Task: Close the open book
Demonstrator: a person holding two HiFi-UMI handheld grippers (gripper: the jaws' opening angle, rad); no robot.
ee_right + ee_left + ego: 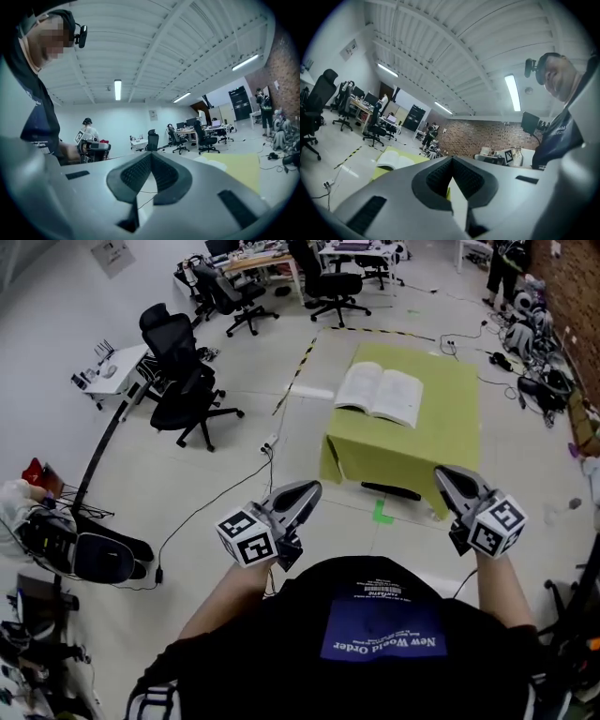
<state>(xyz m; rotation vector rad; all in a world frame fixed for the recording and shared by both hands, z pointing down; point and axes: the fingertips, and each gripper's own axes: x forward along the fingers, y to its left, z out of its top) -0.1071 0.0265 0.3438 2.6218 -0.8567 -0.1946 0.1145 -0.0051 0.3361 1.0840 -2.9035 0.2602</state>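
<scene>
My left gripper (pixel 305 491) and right gripper (pixel 450 474) are pressed together, empty, well short of the open white book (pixel 380 393) on the green-covered worktop (pixel 450 432); I'd nudge one cover's edge up and over.

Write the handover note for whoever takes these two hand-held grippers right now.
Left hand-held gripper: shut, empty, held close to the person's body, short of the table.
Right hand-held gripper: shut, empty, also short of the table.
White open book: lies pages up on the far left part of the square table with the yellow-green cloth.
Done: nothing yet; neither gripper touches the book.
Left: step up to the table, fold one half of the book over the other, and leave it closed.
</scene>
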